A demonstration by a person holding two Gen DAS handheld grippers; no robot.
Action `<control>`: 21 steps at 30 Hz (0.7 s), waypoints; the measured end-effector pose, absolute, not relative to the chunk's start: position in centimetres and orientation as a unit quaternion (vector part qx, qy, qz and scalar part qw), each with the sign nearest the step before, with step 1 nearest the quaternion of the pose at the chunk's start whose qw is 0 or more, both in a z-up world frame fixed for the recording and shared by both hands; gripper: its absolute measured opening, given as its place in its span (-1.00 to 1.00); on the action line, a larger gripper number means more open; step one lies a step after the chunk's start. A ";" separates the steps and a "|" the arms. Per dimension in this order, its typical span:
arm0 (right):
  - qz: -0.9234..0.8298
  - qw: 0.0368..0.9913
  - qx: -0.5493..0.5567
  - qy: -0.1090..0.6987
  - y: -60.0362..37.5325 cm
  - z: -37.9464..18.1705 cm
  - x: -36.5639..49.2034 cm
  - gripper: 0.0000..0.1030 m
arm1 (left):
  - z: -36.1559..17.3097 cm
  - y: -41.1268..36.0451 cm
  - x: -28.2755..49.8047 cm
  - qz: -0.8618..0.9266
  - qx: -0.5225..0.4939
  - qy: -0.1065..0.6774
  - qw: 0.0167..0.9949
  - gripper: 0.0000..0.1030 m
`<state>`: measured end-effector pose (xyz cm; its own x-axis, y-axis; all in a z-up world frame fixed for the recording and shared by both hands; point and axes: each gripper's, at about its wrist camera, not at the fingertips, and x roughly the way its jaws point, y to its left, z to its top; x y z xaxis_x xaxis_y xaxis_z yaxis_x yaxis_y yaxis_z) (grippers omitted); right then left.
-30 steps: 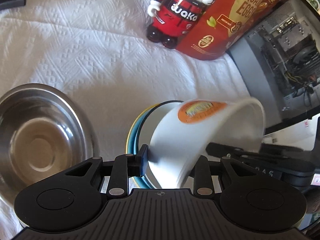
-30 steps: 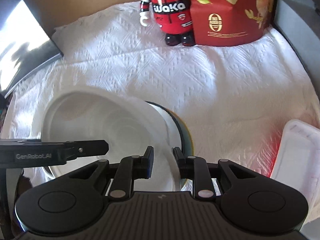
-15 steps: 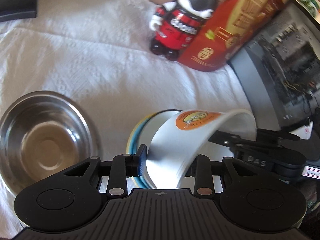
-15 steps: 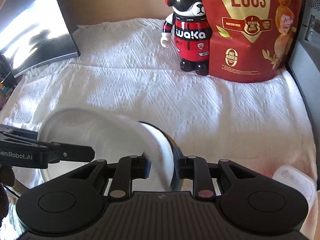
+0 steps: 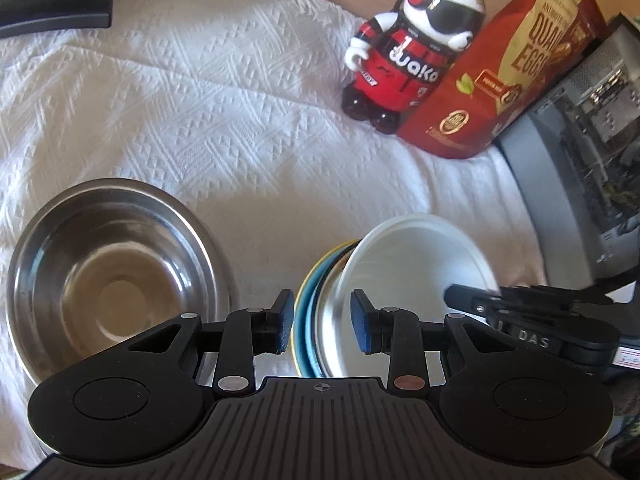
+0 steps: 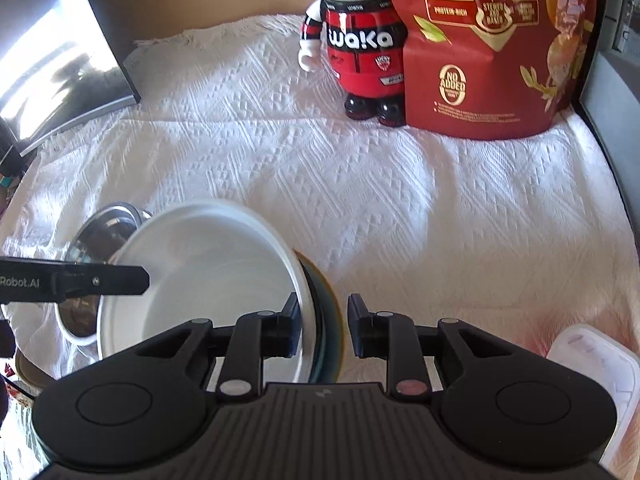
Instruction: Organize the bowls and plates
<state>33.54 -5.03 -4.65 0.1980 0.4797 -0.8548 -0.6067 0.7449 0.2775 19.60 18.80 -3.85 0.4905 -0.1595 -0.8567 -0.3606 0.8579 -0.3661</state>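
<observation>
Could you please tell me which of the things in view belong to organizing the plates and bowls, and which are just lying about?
Part of the job:
white plastic bowl
blue and yellow rimmed plates
shiny steel bowl

Lying about:
red and black panda figurine
red quail egg pouch
clear plastic container

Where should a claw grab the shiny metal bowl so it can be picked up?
Probably the thin rim of the metal bowl. It sits upright and open on the white cloth, so a claw could come down from above, one finger inside and one outside. Its curved, shiny wall offers nothing flat to pinch.
</observation>
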 end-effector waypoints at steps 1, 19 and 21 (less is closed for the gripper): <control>0.351 0.770 -0.061 0.529 -5.2 -4.9 33.5 -0.53 | -4.1 18.8 19.7 0.062 -0.255 0.505 0.822 -0.33; 0.363 0.685 0.044 0.630 -6.3 -10.6 32.9 -0.32 | -7.6 17.0 22.3 0.065 -0.207 0.549 0.807 -0.32; 0.366 0.682 0.054 0.631 -6.4 -10.8 33.1 -0.28 | -8.0 16.9 22.3 0.065 -0.211 0.552 0.804 -0.32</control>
<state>33.08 -6.36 -10.83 -0.0650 0.5666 -0.8214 -0.4304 0.7267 0.5354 22.26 16.91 -8.00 0.3820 -0.1287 -0.9152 -0.3376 0.9024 -0.2678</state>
